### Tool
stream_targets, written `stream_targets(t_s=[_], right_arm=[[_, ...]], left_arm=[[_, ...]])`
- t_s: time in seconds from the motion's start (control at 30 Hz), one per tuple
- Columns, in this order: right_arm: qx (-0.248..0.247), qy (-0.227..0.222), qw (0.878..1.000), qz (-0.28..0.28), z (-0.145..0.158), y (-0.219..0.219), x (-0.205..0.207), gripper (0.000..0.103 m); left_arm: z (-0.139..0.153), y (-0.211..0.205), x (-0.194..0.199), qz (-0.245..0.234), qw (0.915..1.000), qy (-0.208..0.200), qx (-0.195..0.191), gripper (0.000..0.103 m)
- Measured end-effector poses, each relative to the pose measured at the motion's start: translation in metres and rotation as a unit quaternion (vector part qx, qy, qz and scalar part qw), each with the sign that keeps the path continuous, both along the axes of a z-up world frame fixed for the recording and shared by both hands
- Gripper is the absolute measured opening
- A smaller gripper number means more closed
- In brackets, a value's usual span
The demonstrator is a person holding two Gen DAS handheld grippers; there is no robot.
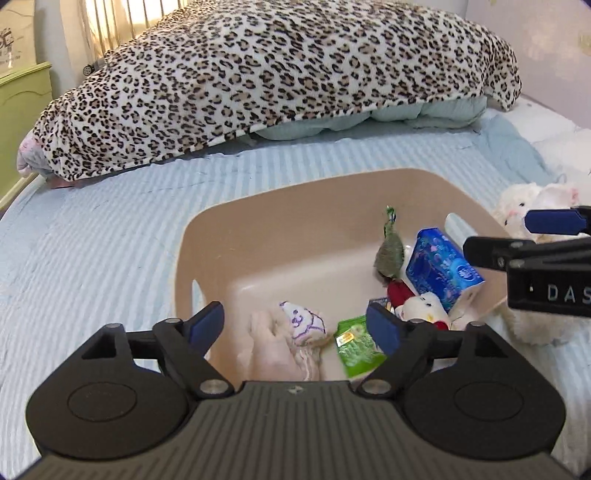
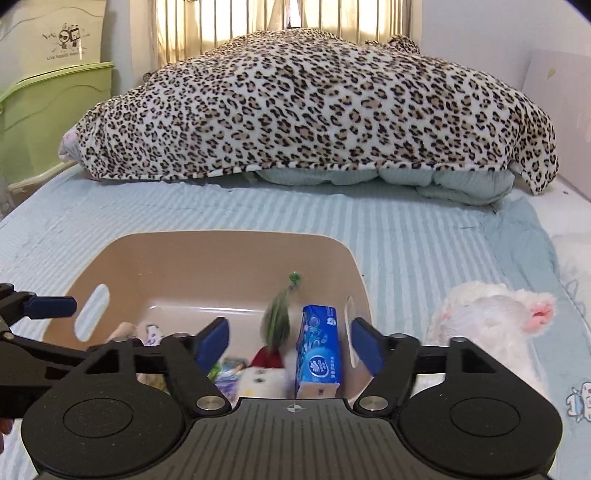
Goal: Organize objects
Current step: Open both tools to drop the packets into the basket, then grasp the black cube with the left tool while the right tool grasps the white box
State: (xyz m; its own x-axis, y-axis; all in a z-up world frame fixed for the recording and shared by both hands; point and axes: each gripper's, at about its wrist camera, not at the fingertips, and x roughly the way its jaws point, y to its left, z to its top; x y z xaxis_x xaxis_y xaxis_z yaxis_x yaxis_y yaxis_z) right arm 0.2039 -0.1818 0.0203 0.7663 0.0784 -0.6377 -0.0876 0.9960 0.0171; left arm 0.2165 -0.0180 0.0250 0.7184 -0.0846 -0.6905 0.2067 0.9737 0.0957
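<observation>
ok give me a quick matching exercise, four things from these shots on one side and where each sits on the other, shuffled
Things:
1. blue tissue pack
2. white plush toy
3. leopard blanket
4. green snack packet

Places:
A. on the bed just outside the tub, on its right
B. far end of the bed, draped over bedding
C. inside the tub by its right wall
D. on the tub floor, near side, beside a pink cloth

Pairs: 1-C, 2-A, 3-B, 4-D

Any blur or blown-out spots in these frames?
Right wrist: green tassel in the bin is motion-smeared, window blown out. Left wrist: tassel sharp, window overexposed; fisheye bends both views' edges.
</observation>
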Motion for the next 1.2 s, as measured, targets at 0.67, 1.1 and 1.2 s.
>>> stream_targets(t_s=[0.67,1.1,1.2], right_arm=[[-0.023,0.033,0.999,0.01,-0.013,-0.012,-0.065,0.103],[-0.013,0.082,0.997,-0.002,-0.066,-0.019,-0.067,0.103],[-0.009,0.091,0.996,-0.004,-0.078,-0.021,-0.064,0.103]], left_arm=[[-0.031,0.014,-0.06,-0.006,0.9986,0.046,-0.027,0.091],[-0.085,-0.001,-0.052,-0.021,0.9941,0.101,-0.033,0.091],[-0.094,-0.003,-0.045,-0.014,0.9934,0.107,-0.038,0.091]])
